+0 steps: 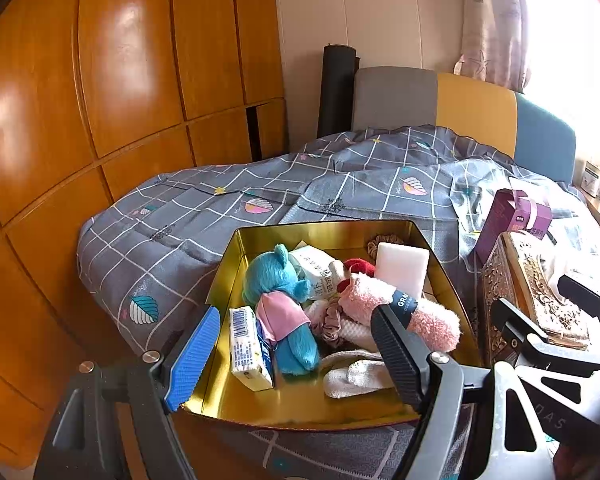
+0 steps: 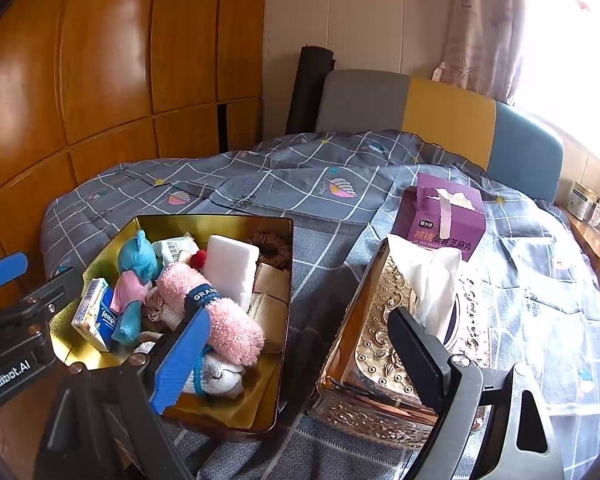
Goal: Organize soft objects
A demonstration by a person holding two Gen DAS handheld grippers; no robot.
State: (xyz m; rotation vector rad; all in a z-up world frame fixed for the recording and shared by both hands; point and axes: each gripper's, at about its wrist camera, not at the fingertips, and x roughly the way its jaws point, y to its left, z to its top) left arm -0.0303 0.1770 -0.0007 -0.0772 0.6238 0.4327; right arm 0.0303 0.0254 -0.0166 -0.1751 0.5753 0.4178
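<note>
A gold tin box (image 1: 260,236) (image 2: 286,280) sits on the bed. In it lie a blue plush toy (image 1: 276,280) (image 2: 138,258), pink fluffy socks (image 1: 432,324) (image 2: 228,320), a white sponge block (image 1: 402,266) (image 2: 230,266), a tissue pack (image 1: 248,344) (image 2: 96,316), scrunchies and white socks (image 1: 356,376). My left gripper (image 1: 296,360) is open and empty, hovering over the tin's near edge. My right gripper (image 2: 300,360) is open and empty, between the tin and the ornate tissue box (image 2: 380,356).
The ornate gold tissue box (image 1: 540,288) stands right of the tin, a purple carton (image 2: 444,220) (image 1: 512,216) behind it. A grey checked quilt (image 2: 300,184) covers the bed. A wooden wardrobe (image 1: 100,100) stands left; the headboard (image 2: 440,116) is at the back.
</note>
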